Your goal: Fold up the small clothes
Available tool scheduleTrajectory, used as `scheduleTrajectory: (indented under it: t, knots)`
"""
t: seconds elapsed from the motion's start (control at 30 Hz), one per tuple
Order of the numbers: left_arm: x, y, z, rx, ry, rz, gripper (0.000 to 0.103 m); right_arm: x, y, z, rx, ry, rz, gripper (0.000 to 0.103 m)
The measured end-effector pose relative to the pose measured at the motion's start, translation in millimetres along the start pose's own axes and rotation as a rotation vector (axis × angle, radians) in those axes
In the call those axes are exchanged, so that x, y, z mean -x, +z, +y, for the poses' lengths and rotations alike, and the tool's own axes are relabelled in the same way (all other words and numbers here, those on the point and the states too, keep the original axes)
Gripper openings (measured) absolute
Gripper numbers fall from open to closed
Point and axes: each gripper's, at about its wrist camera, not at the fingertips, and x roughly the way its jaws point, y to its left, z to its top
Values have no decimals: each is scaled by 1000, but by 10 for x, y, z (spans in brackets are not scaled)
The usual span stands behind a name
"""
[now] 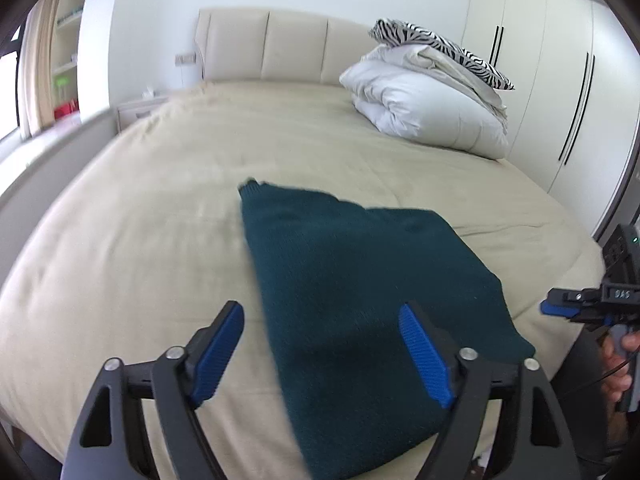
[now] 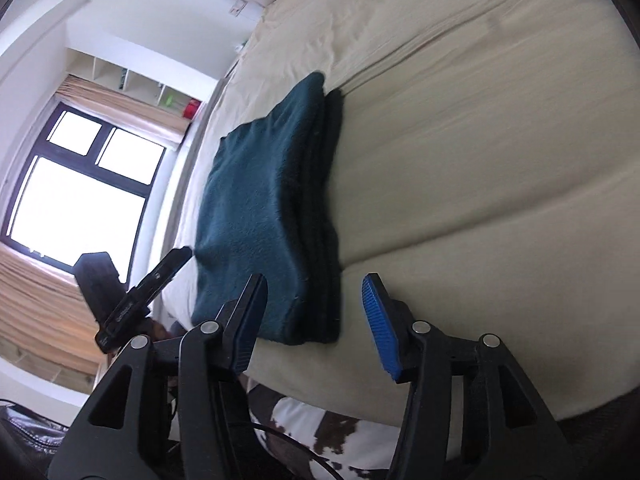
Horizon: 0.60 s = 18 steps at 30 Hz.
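A dark teal knitted garment (image 1: 360, 280) lies folded in a flat stack on the beige bed (image 1: 160, 220), near its front edge. My left gripper (image 1: 322, 330) hovers just above the near end of the stack, jaws wide and nothing pressed between the blue pads (image 1: 424, 356). In the right wrist view the same folded garment (image 2: 264, 208) shows its layered edge. My right gripper (image 2: 316, 306) is held above the stack's near corner, open, holding nothing. The right gripper (image 1: 560, 308) also appears at the right edge of the left wrist view, held by a hand (image 1: 620, 356).
A pile of white duvet and zebra-print bedding (image 1: 432, 92) sits at the bed's far right by the headboard (image 1: 272, 48). Wardrobe doors (image 1: 560, 80) stand on the right, a window (image 2: 80, 188) on the left. A cow-patterned rug (image 2: 344, 440) lies below the bed edge.
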Motion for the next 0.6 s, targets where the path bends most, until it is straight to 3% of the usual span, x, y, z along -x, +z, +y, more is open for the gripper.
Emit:
scheduleTrajectory:
  t: [0.03, 0.07, 0.2, 0.33, 0.4, 0.5, 0.6]
  knots:
    - [97, 34, -31, -26, 45, -48, 100, 100, 30, 56, 26, -48, -51, 49]
    - [213, 73, -75, -53, 95, -108, 103, 168, 45, 126, 57, -85, -92, 49]
    - [533, 202, -225, -124, 243, -248, 103, 509, 155, 549, 239, -233, -311, 53]
    - [713, 309, -288, -115, 343, -274, 103, 719, 111, 1051, 336, -350, -564, 99]
    - [794, 313, -299, -87, 391, -236, 103, 861, 57, 1196, 345, -392, -692, 103]
    - [764, 359, -249, -48, 346, -173, 103, 984, 114, 1317, 374, -444, -711, 103]
    - [649, 331, -172, 13, 303, -89, 103, 930, 208, 1420, 379, -391, -641, 103]
